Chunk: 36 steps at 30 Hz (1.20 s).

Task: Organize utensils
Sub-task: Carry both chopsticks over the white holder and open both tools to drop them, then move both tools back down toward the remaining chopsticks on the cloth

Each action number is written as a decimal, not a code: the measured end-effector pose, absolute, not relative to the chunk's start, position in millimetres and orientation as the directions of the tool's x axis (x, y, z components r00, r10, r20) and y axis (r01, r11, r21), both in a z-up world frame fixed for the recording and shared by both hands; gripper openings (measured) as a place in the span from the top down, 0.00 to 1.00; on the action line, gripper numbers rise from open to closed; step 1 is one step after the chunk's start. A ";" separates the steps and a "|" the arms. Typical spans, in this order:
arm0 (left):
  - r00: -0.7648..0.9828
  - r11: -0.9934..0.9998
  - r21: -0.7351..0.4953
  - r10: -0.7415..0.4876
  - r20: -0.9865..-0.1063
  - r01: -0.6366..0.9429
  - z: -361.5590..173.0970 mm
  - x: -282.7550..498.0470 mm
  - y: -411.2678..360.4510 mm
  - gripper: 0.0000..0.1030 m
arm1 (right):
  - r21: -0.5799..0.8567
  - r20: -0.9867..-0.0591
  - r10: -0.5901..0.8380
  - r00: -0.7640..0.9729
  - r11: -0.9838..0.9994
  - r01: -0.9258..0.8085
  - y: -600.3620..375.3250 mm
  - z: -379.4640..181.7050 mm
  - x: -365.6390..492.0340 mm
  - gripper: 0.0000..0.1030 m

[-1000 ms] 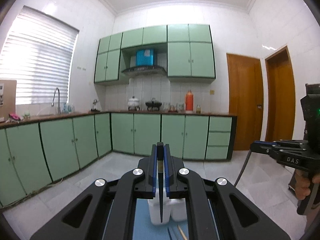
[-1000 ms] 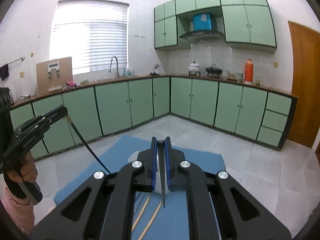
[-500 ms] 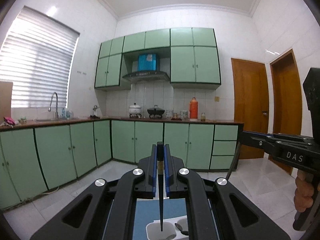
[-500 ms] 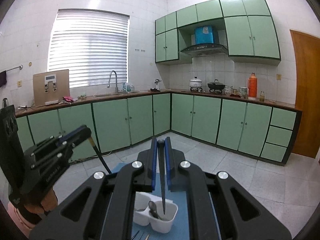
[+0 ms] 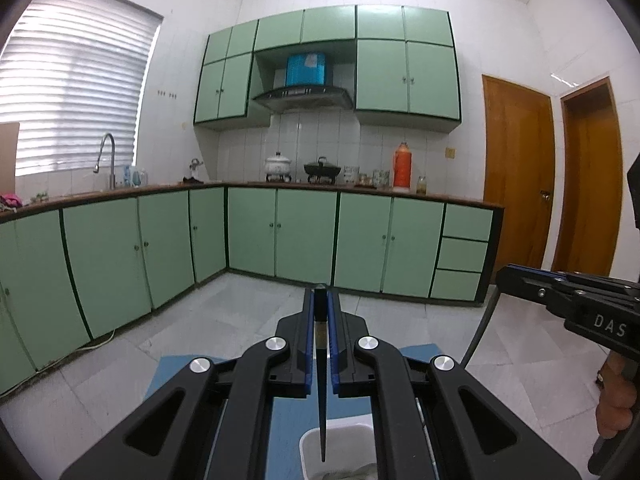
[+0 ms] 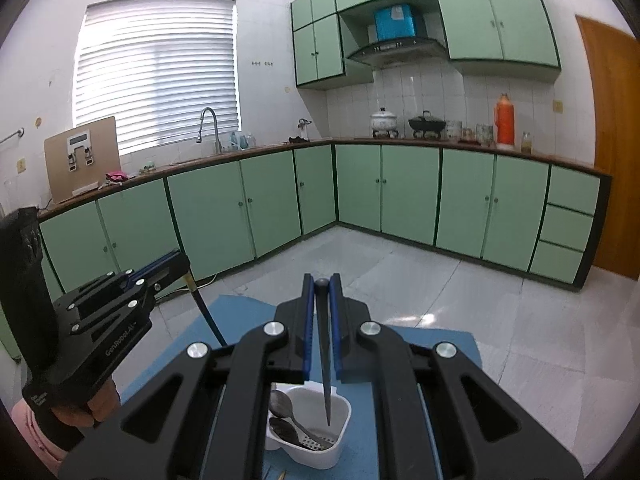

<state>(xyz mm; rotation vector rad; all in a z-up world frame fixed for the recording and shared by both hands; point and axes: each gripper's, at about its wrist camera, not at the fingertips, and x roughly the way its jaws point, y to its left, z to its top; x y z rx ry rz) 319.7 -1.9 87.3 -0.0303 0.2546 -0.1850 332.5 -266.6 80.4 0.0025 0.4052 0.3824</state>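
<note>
While both grippers (image 5: 319,300) (image 6: 322,286) clamp dark chopsticks (image 5: 321,392) (image 6: 326,372), tips above white caddy rim (image 6: 340,400), open floor beyond.

Glossy white plastic holder (image 6: 340,436), dull metal spoons (image 6: 282,404), matt blue mat (image 6: 432,364).

Left gripper (image 5: 320,360) clamps a chopstick (image 5: 321,400) above a white holder (image 5: 340,436).
The chopstick's tip points down into the holder on a blue mat (image 5: 292,412).
</note>
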 end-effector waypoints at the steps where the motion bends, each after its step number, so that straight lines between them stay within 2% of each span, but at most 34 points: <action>1: 0.949 0.983 -0.057 -0.186 -0.255 0.177 83.2 323.7 -0.6 0.94 | 0.082 -0.388 0.364 0.847 0.929 -0.361 -266.4 76.1 333.8 0.93; 17: 0.931 0.984 -0.102 -0.169 -0.322 0.144 52.2 334.2 16.8 0.93 | 0.206 -0.421 0.348 0.838 0.936 -0.285 -288.7 39.7 343.0 0.93; 20: 0.933 0.986 -0.101 -0.158 -0.323 0.132 49.4 331.2 21.2 0.92 | 0.203 -0.429 0.323 0.844 0.944 -0.259 -293.5 36.7 342.1 0.90; 23: 0.935 0.986 -0.104 -0.154 -0.321 0.127 49.5 325.4 24.8 0.87 | 0.188 -0.431 0.307 0.849 0.950 -0.248 -296.1 34.6 338.4 0.88; 25: 0.936 0.987 -0.104 -0.151 -0.319 0.124 49.9 322.4 26.6 0.85 | 0.182 -0.427 0.297 0.854 0.953 -0.241 -297.7 33.8 334.5 0.80; 27: 0.935 0.987 -0.108 -0.150 -0.321 0.122 49.8 318.7 28.9 0.71 | 0.174 -0.420 0.288 0.861 0.956 -0.235 -298.9 33.6 329.6 0.65; 31: 0.938 0.986 -0.118 -0.150 -0.313 0.118 50.6 309.8 32.8 0.57 | 0.160 -0.404 0.275 0.872 0.960 -0.229 -301.8 33.0 317.5 0.54; 32: 0.938 0.986 -0.122 -0.150 -0.312 0.118 50.8 307.2 33.6 0.50 | 0.160 -0.399 0.273 0.875 0.961 -0.226 -303.3 33.2 314.6 0.50; 34: 0.941 0.985 -0.131 -0.149 -0.302 0.114 51.0 299.6 37.5 0.44 | 0.158 -0.392 0.268 0.880 0.962 -0.223 -305.4 32.3 306.1 0.43; 36: 0.944 0.985 -0.136 -0.147 -0.296 0.111 51.1 291.6 40.1 0.34 | 0.152 -0.387 0.263 0.884 0.964 -0.220 -307.6 32.1 300.4 0.36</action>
